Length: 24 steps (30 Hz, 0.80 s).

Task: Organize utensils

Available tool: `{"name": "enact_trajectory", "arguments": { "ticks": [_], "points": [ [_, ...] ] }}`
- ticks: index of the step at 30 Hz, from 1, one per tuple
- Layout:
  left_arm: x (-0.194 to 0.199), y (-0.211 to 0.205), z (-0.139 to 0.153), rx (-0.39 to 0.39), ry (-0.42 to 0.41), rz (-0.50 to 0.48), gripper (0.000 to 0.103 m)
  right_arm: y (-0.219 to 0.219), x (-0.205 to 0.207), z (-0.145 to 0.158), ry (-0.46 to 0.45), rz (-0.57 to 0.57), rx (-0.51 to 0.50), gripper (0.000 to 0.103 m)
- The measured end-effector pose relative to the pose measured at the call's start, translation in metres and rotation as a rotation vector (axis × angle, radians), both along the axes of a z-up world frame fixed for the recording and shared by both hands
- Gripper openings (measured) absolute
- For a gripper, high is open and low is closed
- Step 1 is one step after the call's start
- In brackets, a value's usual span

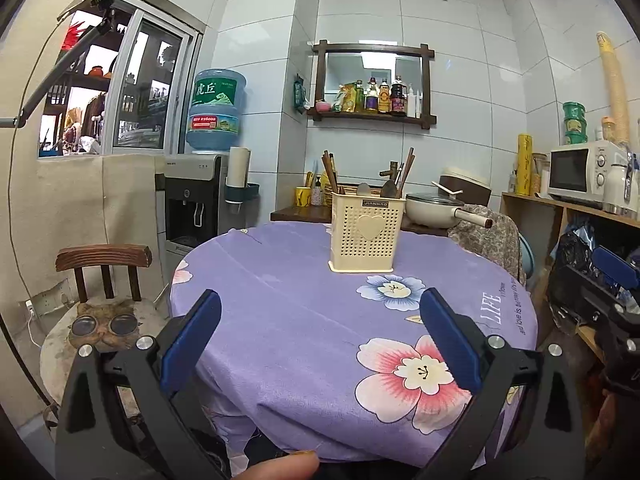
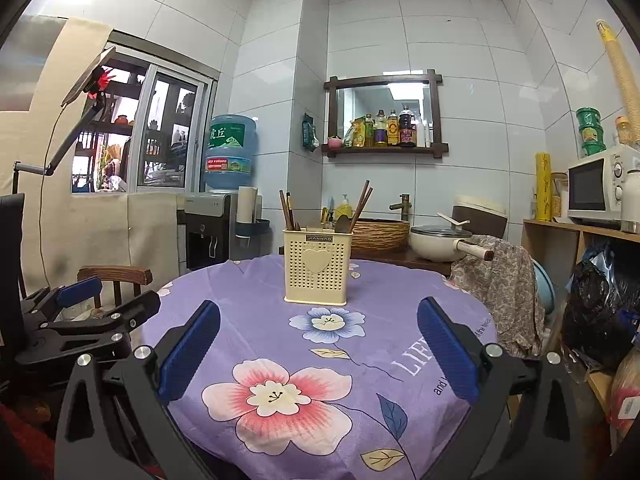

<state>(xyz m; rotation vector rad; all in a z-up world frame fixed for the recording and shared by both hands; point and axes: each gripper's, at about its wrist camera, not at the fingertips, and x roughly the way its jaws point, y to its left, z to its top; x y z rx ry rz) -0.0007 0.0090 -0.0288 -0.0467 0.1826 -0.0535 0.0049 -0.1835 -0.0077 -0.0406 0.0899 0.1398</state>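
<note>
Right, the caddy [image 1: 365,233] sits upright on the far half of the round table [image 1: 280,300], cream plastic w/ a heart on its front and a small label at the rim. Chopsticks [image 1: 329,171] stick up from its left side, more chopsticks [image 1: 405,174] lean out on the right, and a spoon [image 1: 363,189] plus a darker spoon [image 1: 387,189] poke up in the middle. Which compartment each is in, can't tell. Nothing else lies on the purple floral cloth near it.

My left gripper [image 1: 320,344] hangs over the near edge of the table, jaws spread wide, nothing between the blue pads [image 1: 192,344]. It's well apart from the caddy. My right gripper [image 2: 318,350] does the same from its own side: jaws wide apart, empty, pads over the cloth w/ the pink flower [image 2: 276,396] between them. In the right view the caddy [image 2: 316,268] stands straight ahead, beyond the blue flower [image 2: 327,323].

Each gripper shows at the edge of the other's view, both off the table's sides.

Behind the table: a counter w/ a lidded pot [image 1: 436,210] and a woven basket [image 2: 378,234]. A water dispenser [image 1: 192,200] stands left w/ a blue bottle [image 1: 216,110] on top, a chair [image 1: 104,272] w/ a cat cushion beside the table. A microwave [image 1: 580,176] sits on the shelf at right, sauce bottles on the wall shelf [image 1: 370,114].
</note>
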Motion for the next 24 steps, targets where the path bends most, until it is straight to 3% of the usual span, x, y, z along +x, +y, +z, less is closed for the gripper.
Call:
{"name": "enact_trajectory", "arguments": {
  "ticks": [24],
  "points": [
    [-0.011, 0.000, 0.007, -0.010, -0.008, -0.017, 0.098, -0.003, 0.003, 0.001, 0.022, 0.016, 0.007, 0.097]
  ]
}}
